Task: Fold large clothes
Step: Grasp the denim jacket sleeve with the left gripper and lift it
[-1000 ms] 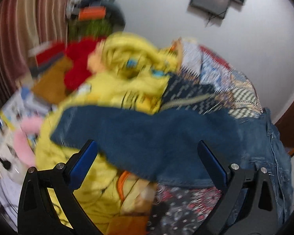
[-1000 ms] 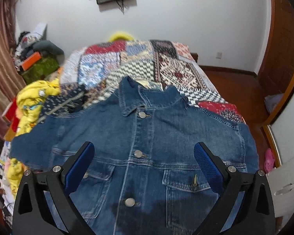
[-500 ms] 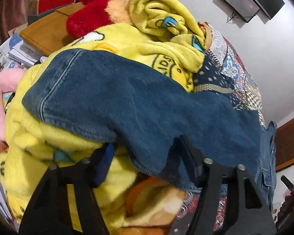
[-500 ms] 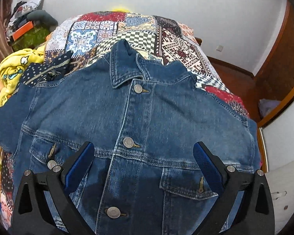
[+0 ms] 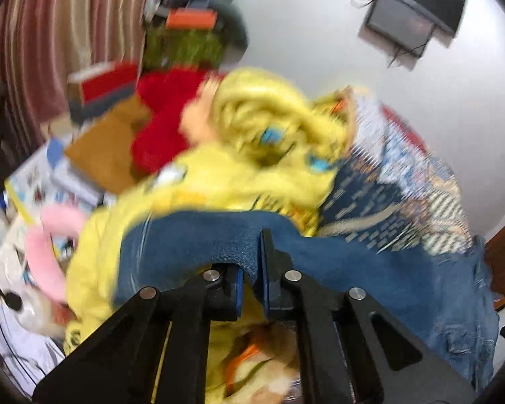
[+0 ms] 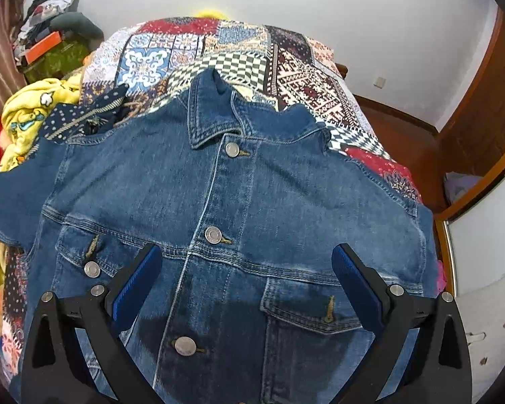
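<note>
Your blue denim jacket [image 6: 239,202] lies front-up and buttoned on the patchwork bed [image 6: 296,67], one sleeve [image 5: 192,239] pinched and lifted.

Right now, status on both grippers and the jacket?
Left gripper shut on denim jacket sleeve. Right gripper open over denim jacket front. Yellow blanket bunched beside sleeve.

The left wrist view is heavily motion-blurred: the yellow blanket [image 5: 239,181], striped curtain [image 5: 50,33] and patchwork bedspread [image 5: 407,175] smear into streaks, while the left claw [image 5: 250,282] stays fairly sharp. The right wrist view is crisp and evenly lit, with soft indoor light on the white wall [image 6: 353,23]. A dim shadow falls on the denim jacket [image 6: 219,195] near the right claw [image 6: 247,269]. Fisheye distortion bends both views, with dark vignetted corners.
</note>
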Demonstrator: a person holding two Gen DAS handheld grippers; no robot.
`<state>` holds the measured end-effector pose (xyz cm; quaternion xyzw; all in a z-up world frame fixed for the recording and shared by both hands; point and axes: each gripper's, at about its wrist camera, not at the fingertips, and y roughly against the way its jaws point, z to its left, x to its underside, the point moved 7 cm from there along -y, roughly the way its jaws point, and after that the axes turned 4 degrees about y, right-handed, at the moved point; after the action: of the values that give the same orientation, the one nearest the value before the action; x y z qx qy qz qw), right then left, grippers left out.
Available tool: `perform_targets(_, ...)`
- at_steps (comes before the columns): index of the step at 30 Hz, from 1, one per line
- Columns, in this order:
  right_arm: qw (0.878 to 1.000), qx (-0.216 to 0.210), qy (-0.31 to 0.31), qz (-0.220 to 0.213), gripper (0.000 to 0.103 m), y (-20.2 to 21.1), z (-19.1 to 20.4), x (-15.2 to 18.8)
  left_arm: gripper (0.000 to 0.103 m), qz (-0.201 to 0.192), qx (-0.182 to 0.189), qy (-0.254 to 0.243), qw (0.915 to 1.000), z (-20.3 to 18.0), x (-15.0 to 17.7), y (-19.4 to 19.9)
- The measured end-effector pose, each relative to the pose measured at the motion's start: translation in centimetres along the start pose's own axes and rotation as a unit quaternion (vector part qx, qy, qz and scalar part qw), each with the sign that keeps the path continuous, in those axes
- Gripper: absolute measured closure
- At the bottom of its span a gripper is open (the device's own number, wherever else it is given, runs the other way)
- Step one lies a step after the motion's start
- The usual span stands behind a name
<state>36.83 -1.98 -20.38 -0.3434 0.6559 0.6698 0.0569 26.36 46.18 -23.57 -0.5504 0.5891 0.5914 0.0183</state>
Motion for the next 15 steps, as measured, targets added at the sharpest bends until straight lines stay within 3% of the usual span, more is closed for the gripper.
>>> perform_targets(4, 1.000, -0.010, 0.001, -0.012, 0.003, 1.0, -0.8, -0.3, 0.098, -0.053, 0.025, -0.043, 0.9974, -5.5, -3.2, 3.7)
perform_targets(8, 0.999, -0.015, 0.000, -0.029, 0.002, 2.0, -1.8, -0.4, 0.099, -0.092, 0.066, -0.097, 0.9889, -13.7, -4.9, 7.1)
perform_targets(15, 0.998, -0.025, -0.016, -0.056, 0.002, 3.4, -4.5, -0.3, 0.099, -0.085, 0.157, -0.147, 0.9730, -27.2, -2.9, 8.9)
